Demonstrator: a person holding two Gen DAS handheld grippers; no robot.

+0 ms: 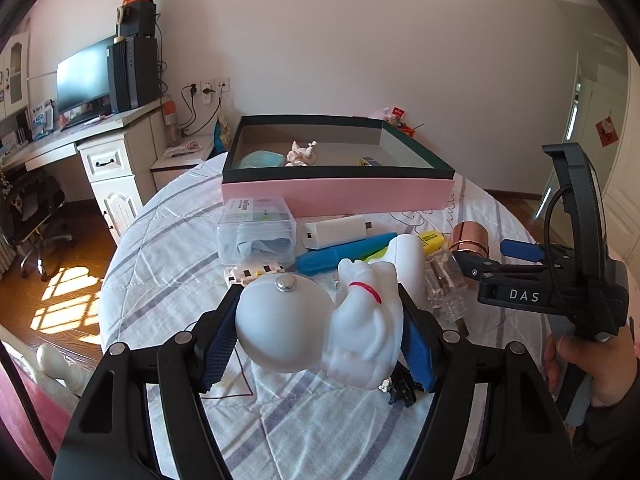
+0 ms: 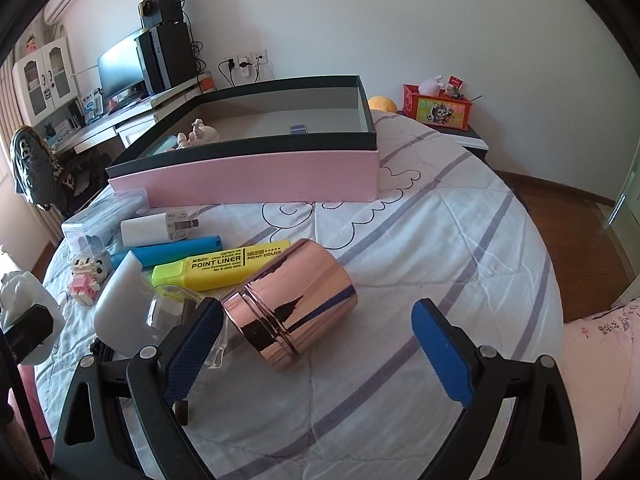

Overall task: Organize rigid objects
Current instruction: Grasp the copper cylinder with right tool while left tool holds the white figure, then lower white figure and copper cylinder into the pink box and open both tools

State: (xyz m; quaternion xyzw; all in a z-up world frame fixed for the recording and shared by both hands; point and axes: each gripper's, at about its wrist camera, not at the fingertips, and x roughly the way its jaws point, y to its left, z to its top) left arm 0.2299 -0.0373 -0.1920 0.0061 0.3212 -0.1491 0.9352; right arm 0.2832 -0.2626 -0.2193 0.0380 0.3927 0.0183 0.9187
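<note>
Left jaws clamped on white figurine, right jaws apart

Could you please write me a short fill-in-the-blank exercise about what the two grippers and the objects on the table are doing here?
1. The left gripper is shut on the white ____ figurine.
2. The right gripper is ____, its fingers either side of the rose-gold metallic cylinder.
3. The yellow highlighter pen is printed POINT ____.
4. The large open storage box has ____ outer walls.

Missing words: dog; open; LINER; pink
</note>
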